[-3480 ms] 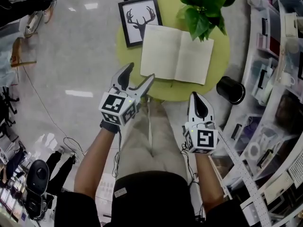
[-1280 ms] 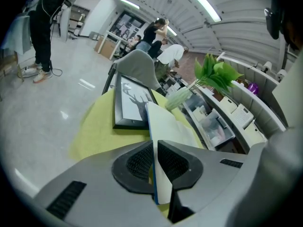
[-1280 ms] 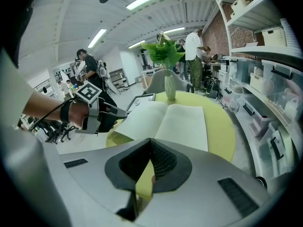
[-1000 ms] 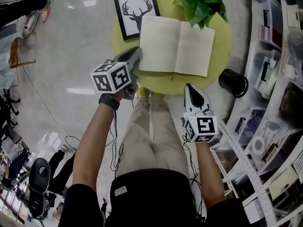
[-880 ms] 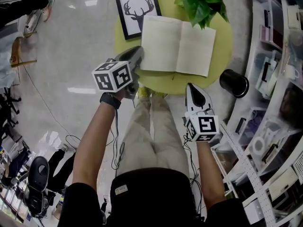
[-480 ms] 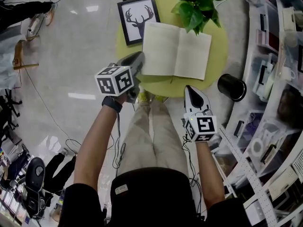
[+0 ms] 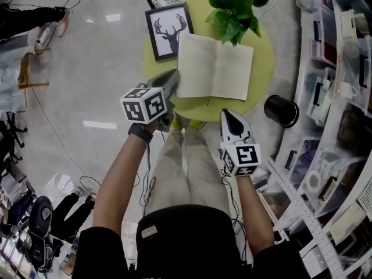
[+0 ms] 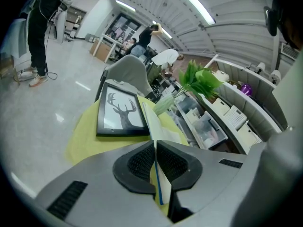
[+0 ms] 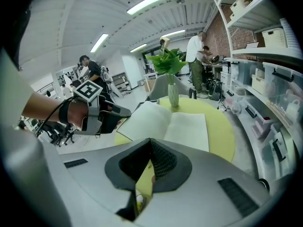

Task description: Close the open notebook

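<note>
The open notebook (image 7: 215, 73) lies with blank cream pages on the round yellow-green table (image 7: 263, 63). My left gripper (image 7: 174, 78) is shut on the notebook's left edge. In the left gripper view the thin blue-edged cover (image 8: 154, 123) runs straight in between the pads (image 8: 140, 161) of the left gripper (image 8: 155, 146). The notebook's left side (image 9: 144, 118) sits a little raised in the right gripper view, where the left gripper (image 9: 124, 113) shows at its corner. My right gripper (image 7: 228, 114) hovers shut and empty at the table's near edge, its jaws (image 9: 150, 148) pointing at the notebook.
A framed deer picture (image 7: 169, 30) lies on the table left of the notebook. A green plant (image 7: 232, 9) in a vase stands behind it. A black cylinder (image 7: 281, 110) stands on the floor at the right, before shelving. The person's legs are below the table edge.
Earlier my left gripper was open and short of the table; now it is shut on the notebook's left edge and slightly higher. The right gripper has crept up a little, still shut.
</note>
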Demonstrator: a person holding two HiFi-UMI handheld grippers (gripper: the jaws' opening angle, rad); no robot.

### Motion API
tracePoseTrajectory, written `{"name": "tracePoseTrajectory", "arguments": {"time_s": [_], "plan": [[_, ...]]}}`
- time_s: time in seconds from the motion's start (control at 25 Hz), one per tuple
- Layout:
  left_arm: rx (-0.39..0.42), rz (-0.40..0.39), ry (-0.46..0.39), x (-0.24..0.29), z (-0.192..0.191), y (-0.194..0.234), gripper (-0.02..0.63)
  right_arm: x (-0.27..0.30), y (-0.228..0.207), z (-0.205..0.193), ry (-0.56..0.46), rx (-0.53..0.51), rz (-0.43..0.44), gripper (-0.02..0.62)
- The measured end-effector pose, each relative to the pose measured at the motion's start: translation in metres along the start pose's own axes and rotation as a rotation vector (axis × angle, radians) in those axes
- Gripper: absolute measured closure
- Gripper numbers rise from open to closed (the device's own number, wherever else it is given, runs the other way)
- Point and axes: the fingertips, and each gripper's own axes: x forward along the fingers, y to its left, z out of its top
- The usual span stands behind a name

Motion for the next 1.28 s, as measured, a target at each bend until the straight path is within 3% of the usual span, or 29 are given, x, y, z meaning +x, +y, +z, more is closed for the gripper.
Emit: {"name": "tracePoseTrajectory", "arguments": {"time_s": [1.28], "plan": [[0.051, 0.044, -0.015, -0.008, 0.000, -0.047, 0.574, -0.030, -0.022, 0.006, -0.029, 0.055, -0.045, 0.594]]}}
